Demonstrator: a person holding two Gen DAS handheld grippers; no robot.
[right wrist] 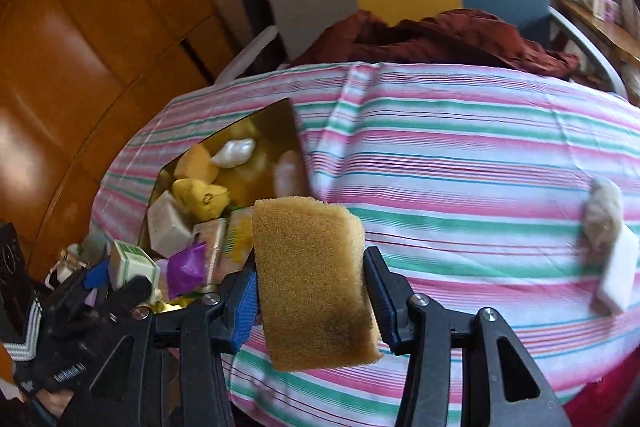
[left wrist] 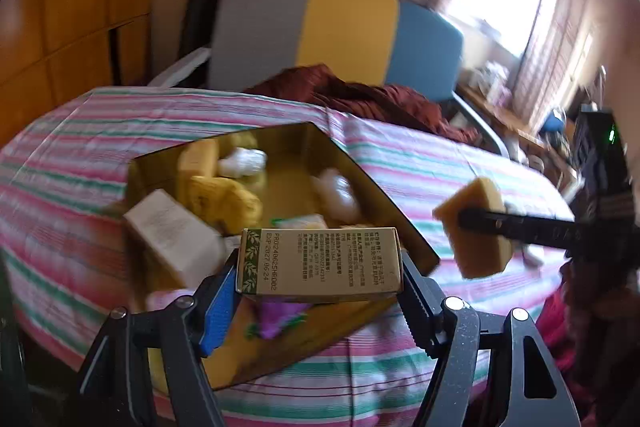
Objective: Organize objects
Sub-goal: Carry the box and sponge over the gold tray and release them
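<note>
Two held items: porous rectangular sponge (right wrist: 314, 287), smooth printed carton (left wrist: 320, 261).

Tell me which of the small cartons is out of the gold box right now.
The tan carton with the leaf strip, clamped between the left gripper fingers; the plain white carton lies in the gold box.
</note>
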